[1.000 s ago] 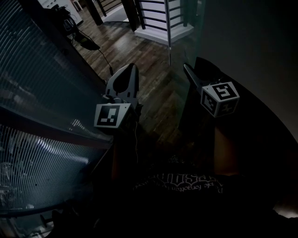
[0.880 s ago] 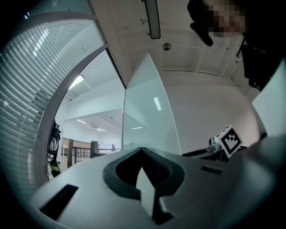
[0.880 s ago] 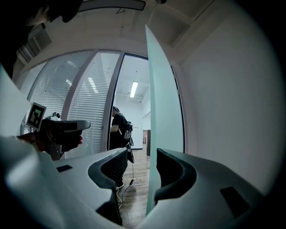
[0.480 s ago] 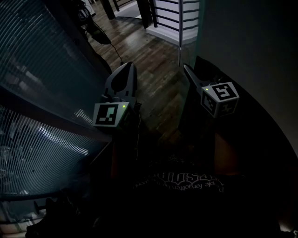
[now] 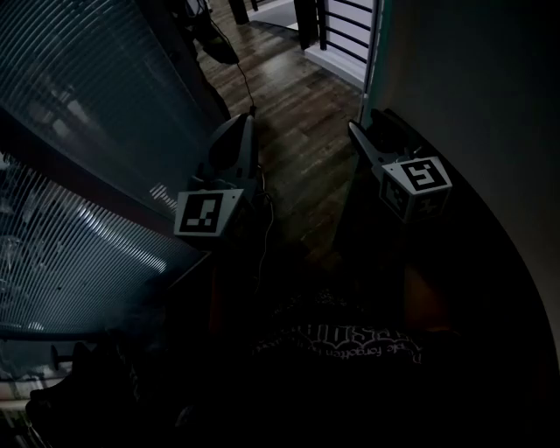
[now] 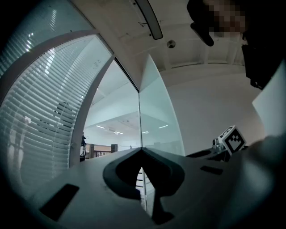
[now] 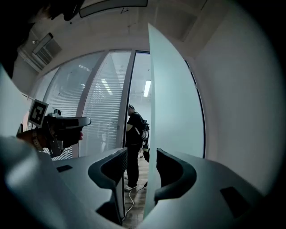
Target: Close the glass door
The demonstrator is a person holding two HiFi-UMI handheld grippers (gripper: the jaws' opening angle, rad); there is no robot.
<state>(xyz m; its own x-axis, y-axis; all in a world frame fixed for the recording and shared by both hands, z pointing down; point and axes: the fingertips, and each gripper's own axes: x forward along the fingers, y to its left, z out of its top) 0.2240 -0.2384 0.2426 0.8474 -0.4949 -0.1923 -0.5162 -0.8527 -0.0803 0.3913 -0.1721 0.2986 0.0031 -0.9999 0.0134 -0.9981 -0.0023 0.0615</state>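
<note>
The glass door (image 7: 174, 98) is a tall frosted panel that stands ajar, with its free edge toward me. In the head view its pale edge (image 5: 376, 52) rises at the top right. My right gripper (image 7: 142, 154) is open, and the door's edge runs between its two jaws, closer to the right one; whether they touch it is unclear. In the dim head view that gripper (image 5: 353, 129) points at the door's foot. My left gripper (image 6: 142, 151) is shut on nothing and hangs in the opening (image 5: 248, 118), left of the panel (image 6: 156, 116).
A curved glass wall with blinds (image 5: 79, 105) runs along the left. A person in dark clothes (image 7: 134, 134) stands beyond the doorway. A cable (image 5: 249, 87) trails over the wood floor (image 5: 306, 114). A dark railing (image 5: 346, 26) shows at the top.
The floor, railing and door edge have slid up and right in the head view, as the view has drawn closer to the doorway. Both grippers keep nearly the same place and pose.
</note>
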